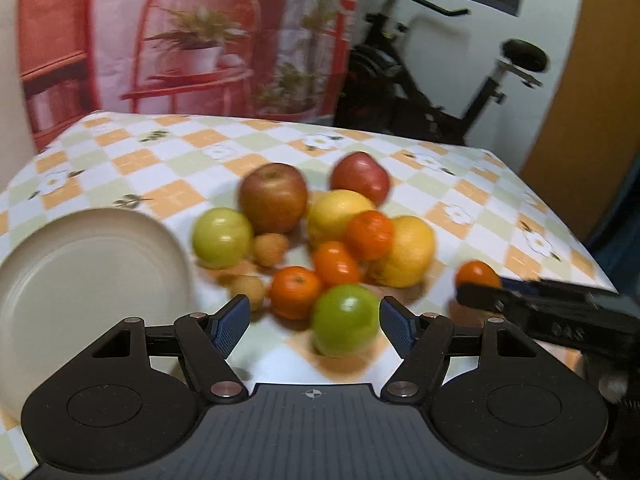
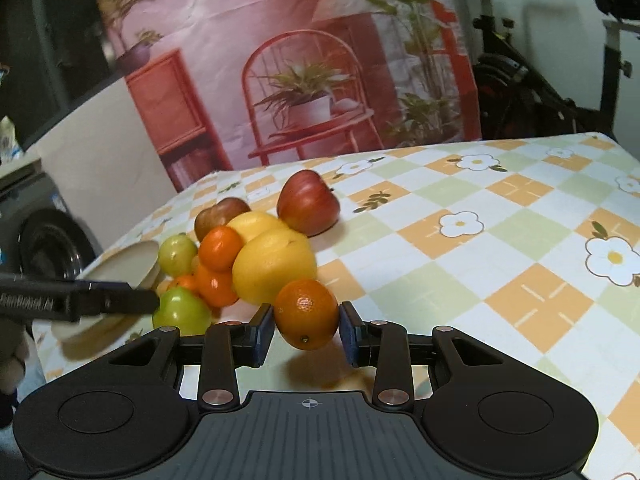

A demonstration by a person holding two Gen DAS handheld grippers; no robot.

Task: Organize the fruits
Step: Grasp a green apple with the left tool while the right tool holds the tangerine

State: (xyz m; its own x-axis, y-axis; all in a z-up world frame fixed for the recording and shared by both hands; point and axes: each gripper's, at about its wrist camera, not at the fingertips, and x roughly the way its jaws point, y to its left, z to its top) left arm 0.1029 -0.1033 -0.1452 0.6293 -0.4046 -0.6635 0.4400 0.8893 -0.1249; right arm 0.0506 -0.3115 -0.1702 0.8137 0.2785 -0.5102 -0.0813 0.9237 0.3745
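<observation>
Left view, fruit: A heap of fruit [image 1: 316,232] is seen on the desk [image 1: 460,184], which is covered by a checked cloth with flowers.
Left view, plate: A smooth, round, cream plate [image 1: 80,276] is seen at the left, and nothing is seen on it.
Left view, left tool: The left tool [image 1: 315,325] is held open, with a shiny green apple [image 1: 345,320] between its blue ribbed pads but not pinched.
Left view, right tool: The right tool [image 1: 482,286] is seen at the right with a small orange [image 1: 476,274] at its tip.
Right view, right tool: The right tool [image 2: 306,331] is closed on the small orange [image 2: 306,314], which is round with bumpy skin and is held just off the cloth.
Right view, heap: Two smooth red apples [image 2: 308,204], two big yellow fruits [image 2: 274,266], more small oranges and green apples are packed close together.
Right view, plate: The plate [image 2: 134,260] is seen past the heap, partly hidden by the left tool [image 2: 132,300].
Done so far: One orange is picked up, it seems.
Still to do: Almost all the fruit is probably still to be sorted.
</observation>
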